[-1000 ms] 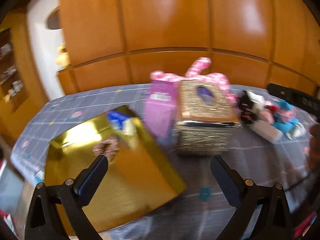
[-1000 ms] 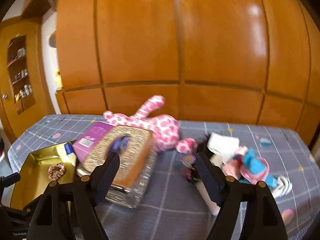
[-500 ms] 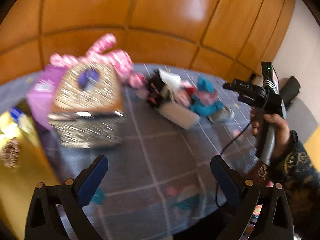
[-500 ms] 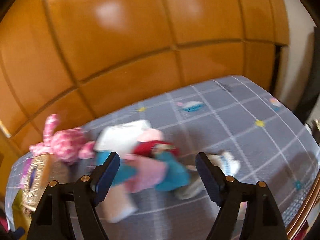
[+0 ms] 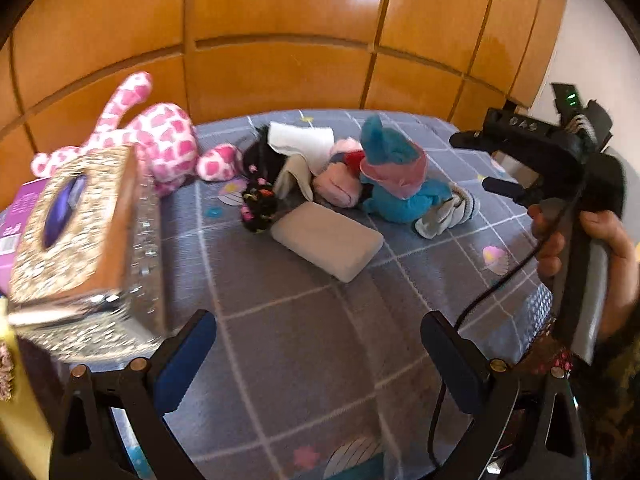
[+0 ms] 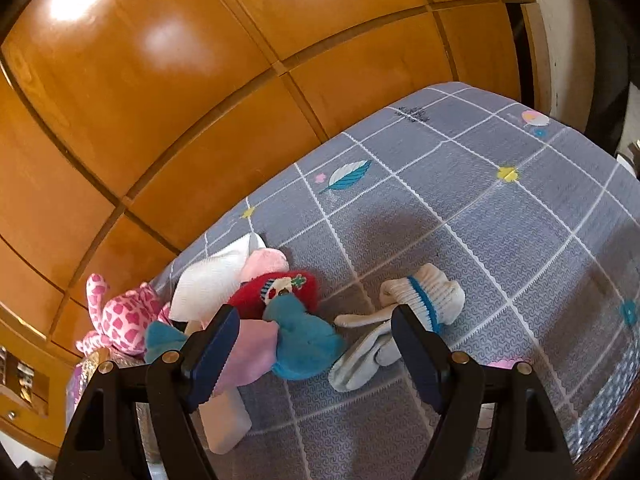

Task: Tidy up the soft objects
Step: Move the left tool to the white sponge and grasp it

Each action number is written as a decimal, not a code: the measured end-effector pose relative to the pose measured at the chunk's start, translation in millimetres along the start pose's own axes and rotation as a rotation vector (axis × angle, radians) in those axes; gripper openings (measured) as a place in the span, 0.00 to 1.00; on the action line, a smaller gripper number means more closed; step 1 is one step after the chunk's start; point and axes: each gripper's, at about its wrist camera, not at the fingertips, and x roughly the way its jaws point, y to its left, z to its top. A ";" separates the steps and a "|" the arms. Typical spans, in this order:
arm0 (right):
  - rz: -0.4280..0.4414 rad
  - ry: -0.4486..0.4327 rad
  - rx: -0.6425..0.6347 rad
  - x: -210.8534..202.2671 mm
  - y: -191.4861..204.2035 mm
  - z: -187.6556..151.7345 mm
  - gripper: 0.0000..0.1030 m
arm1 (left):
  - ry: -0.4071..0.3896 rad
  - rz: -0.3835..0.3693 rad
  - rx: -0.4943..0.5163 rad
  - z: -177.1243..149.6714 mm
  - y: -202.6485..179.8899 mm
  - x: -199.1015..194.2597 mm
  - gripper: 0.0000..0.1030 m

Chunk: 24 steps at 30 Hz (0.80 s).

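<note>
left gripper [image 5: 318, 350] spread wide, holding nothing, above bare grey checked cloth [image 5: 304, 320]. right gripper [image 6: 312, 346] likewise wide and empty, hovering over the soft pile; its near finger overlaps the blue plush [image 6: 304, 340], contact cannot be told. the pile sits mid-table: blue plush, red-and-pink doll [image 6: 276, 288], white folded cloth [image 6: 212, 280], striped white socks [image 6: 424, 296] just beside the plush. pink spotted plush [image 5: 160, 144] lies behind a glittered tissue box [image 5: 80, 232], which blocks the left side. only the left view shows the beige foam pad [image 5: 328, 240], long axis running near-left to far-right, and a hand [image 5: 600, 256] gripping the right tool's handle. only the right view shows the bare cloth beyond the socks.
</note>
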 end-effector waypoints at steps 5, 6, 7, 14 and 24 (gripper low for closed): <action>0.028 0.020 0.005 1.1 1.6 -0.5 0.77 | 0.100 -0.024 -0.055 18.2 -3.9 32.4 1.00; 0.033 0.021 0.004 1.4 2.2 -1.0 0.77 | 0.113 -0.031 -0.092 22.1 -1.5 38.2 1.00; 0.039 0.022 0.004 1.1 2.7 -1.2 0.77 | 0.122 -0.030 -0.121 25.1 0.7 42.3 1.00; 0.074 0.021 0.054 -0.7 -5.5 1.3 0.77 | 0.176 0.001 -0.272 56.1 12.8 77.5 0.93; 0.109 0.045 0.093 2.8 -11.2 2.2 0.77 | 0.223 0.045 -0.347 74.4 13.9 122.9 0.76</action>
